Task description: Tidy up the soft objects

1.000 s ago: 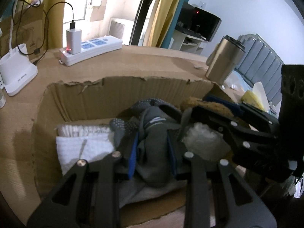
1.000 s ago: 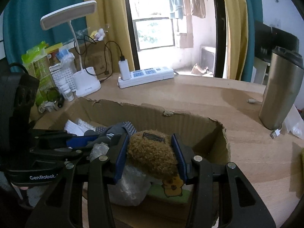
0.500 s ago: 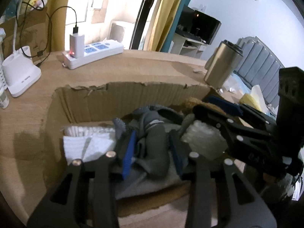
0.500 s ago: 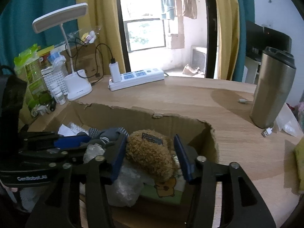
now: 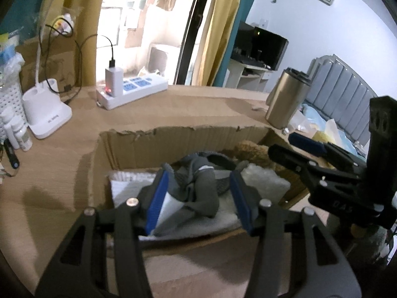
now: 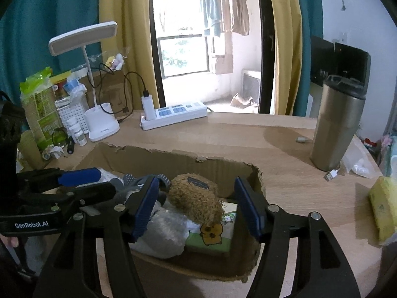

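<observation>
An open cardboard box point(image 5: 139, 146) point(image 6: 223, 166) sits on the wooden table. In it lie grey gloves point(image 5: 201, 186), a white towel point(image 5: 124, 186), crinkled plastic wrap point(image 5: 263, 176) point(image 6: 163, 231), a brown plush toy point(image 6: 196, 198) point(image 5: 250, 149) and a green tissue pack point(image 6: 211, 238). My left gripper point(image 5: 198, 198) is open above the gloves, touching nothing. My right gripper point(image 6: 196, 203) is open around the plush toy without gripping it. Each gripper shows in the other's view, the right one point(image 5: 322, 168) and the left one point(image 6: 62, 188).
A steel tumbler point(image 6: 337, 124) point(image 5: 285, 99) stands right of the box. A white power strip point(image 6: 173, 114) point(image 5: 131, 92), a desk lamp point(image 6: 99, 121) point(image 5: 44, 116) and small bottles point(image 6: 77, 131) are behind and left. A yellow sponge point(image 6: 384, 206) lies far right.
Both grippers opened, letting go of the gloves and the plush toy, and drew back and up from the box. The objects stay in the box.
</observation>
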The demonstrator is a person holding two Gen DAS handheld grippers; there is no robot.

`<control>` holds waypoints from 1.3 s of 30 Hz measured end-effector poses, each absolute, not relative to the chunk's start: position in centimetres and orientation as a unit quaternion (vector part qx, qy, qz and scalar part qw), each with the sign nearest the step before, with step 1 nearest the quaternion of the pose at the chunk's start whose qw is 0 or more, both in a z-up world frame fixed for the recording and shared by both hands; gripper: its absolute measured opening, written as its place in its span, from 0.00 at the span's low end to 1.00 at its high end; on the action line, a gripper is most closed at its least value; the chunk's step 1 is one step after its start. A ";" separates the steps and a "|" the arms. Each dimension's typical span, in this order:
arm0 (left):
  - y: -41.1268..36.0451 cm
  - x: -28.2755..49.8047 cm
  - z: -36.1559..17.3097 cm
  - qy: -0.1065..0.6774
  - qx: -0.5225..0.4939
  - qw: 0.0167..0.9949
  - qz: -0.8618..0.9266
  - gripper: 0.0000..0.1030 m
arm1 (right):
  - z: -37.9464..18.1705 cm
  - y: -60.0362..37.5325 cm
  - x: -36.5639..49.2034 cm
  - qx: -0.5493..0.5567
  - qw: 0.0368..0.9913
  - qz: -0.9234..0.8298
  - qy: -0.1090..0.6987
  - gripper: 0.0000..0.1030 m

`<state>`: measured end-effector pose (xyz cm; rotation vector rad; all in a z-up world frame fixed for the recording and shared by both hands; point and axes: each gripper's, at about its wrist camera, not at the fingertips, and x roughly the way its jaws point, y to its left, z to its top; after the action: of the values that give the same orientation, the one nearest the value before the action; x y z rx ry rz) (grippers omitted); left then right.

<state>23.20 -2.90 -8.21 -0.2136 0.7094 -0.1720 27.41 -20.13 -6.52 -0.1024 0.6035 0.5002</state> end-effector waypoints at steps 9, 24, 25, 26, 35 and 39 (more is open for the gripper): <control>-2.5 20.4 -6.3 0.316 -0.095 0.941 -0.081 0.52 | -4.9 -20.3 25.0 -0.052 0.930 0.239 0.274 0.65; -3.0 14.2 -2.5 0.255 -0.065 0.961 -0.085 0.53 | -1.8 -21.9 19.2 -0.052 0.945 0.220 0.235 0.65; -3.1 13.7 -2.3 0.252 -0.062 0.962 -0.085 0.53 | -1.5 -22.1 18.8 -0.051 0.947 0.219 0.231 0.65; -3.1 13.3 -2.1 0.247 -0.061 0.963 -0.086 0.53 | -1.2 -22.3 18.3 -0.049 0.948 0.217 0.226 0.65; -3.4 9.8 -0.4 0.205 -0.062 0.973 -0.087 0.70 | 0.6 -23.7 14.7 -0.049 0.958 0.199 0.198 0.67; -3.8 8.2 0.3 0.187 -0.063 0.976 -0.090 0.86 | 1.0 -23.8 13.5 -0.054 0.962 0.189 0.189 0.74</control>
<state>8.19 -3.77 0.28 -0.1265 0.3777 -0.1823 13.51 -23.81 1.02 -0.1088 0.3833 0.3826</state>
